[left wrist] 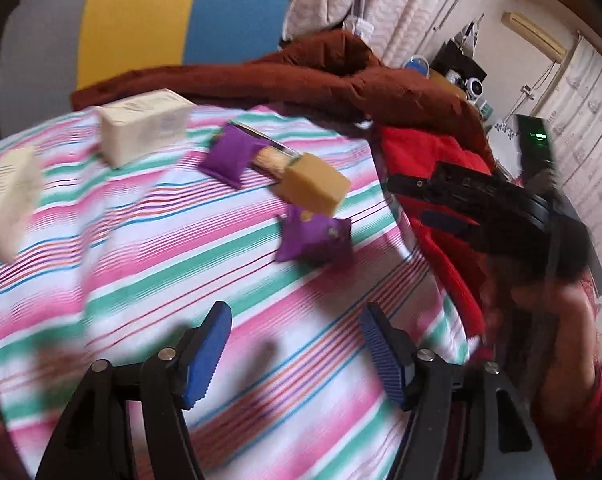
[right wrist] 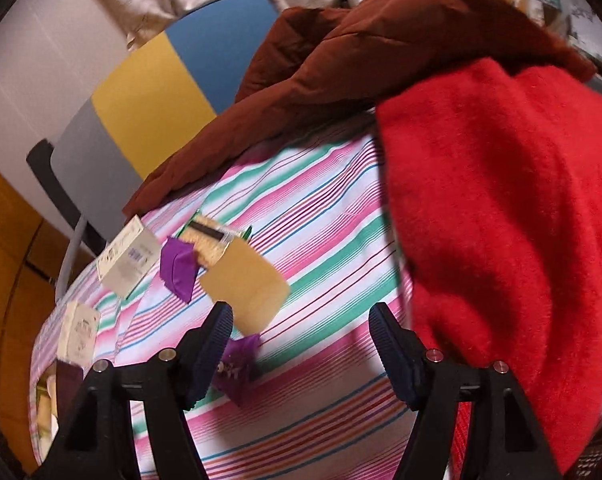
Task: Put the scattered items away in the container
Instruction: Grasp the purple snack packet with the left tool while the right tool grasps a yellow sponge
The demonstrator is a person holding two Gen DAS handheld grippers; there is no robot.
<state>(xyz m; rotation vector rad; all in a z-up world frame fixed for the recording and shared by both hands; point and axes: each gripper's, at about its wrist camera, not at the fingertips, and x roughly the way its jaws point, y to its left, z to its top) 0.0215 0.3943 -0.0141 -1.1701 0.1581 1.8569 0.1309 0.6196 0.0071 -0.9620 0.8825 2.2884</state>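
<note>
Scattered items lay on a striped cloth (left wrist: 149, 264) covering the worktop: two cream boxes (left wrist: 145, 128), two purple pouches (left wrist: 315, 240), a tan block (left wrist: 317, 188) and a clear packet of biscuits (left wrist: 269, 156) wedged between the far pouch and the block. No container could be made out in either view.

The left wrist view alone showed the right gripper (left wrist: 441, 216), dark and blurred, reaching in from the right edge over the red blanket (left wrist: 429, 152); a sleeve below it was cut off by the frame. The right wrist view alone showed printed labels on the nearer cream box (right wrist: 129, 260) and dim, unreadable objects at the cloth's lower left edge.

The left gripper (left wrist: 295, 352) stood wide with nothing between its jaws, over bare cloth. The right gripper (right wrist: 301, 344) was likewise parted and empty, the near purple pouch (right wrist: 237, 368) partly hidden behind its left finger.

Open cloth lay in front of both grippers. A brown quilt (right wrist: 361, 56) bounded the far side and the red blanket (right wrist: 501, 208) the right, hiding the worktop's edge there. A striped chair back (left wrist: 141, 28) rose beyond.
</note>
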